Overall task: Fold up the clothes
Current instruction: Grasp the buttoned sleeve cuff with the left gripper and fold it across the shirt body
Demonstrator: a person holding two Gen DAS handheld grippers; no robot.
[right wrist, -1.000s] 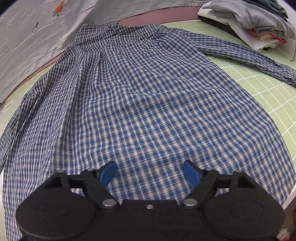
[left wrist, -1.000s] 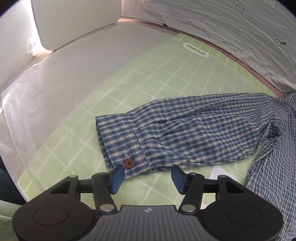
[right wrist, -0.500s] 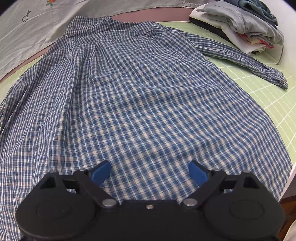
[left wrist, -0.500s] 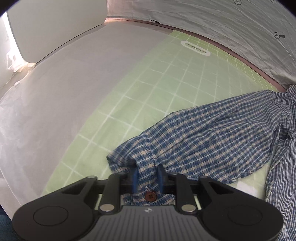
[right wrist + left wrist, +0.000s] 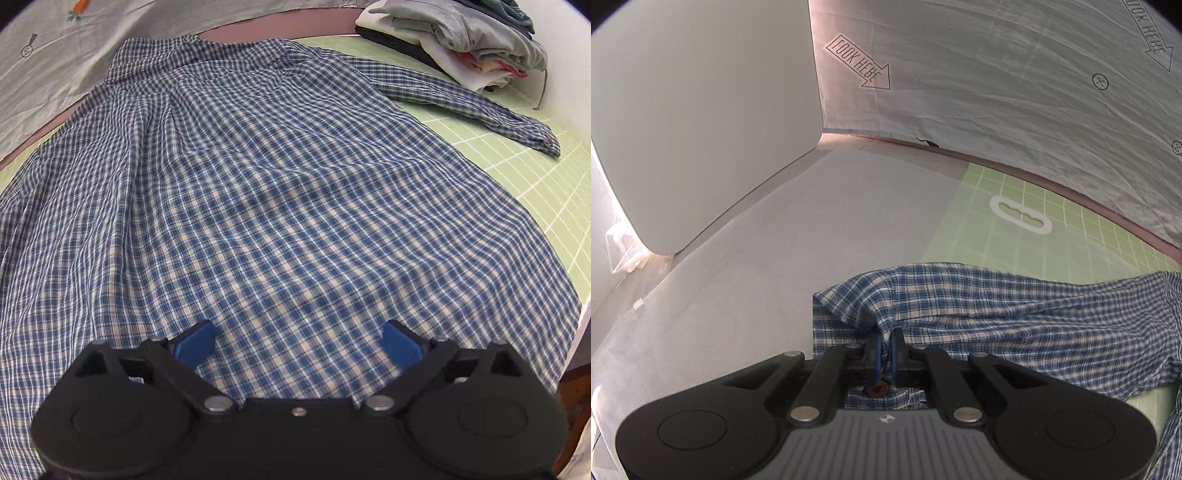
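Across the green gridded mat lay the blue checked shirt, back up. Its cuff (brown button showing) was pinched in the clenched left gripper. Above the hem, the right gripper had just been spreading, nothing between its jaws.

"LOOK HERE" in arrow outlines, printed twice on grey backdrop sheet.
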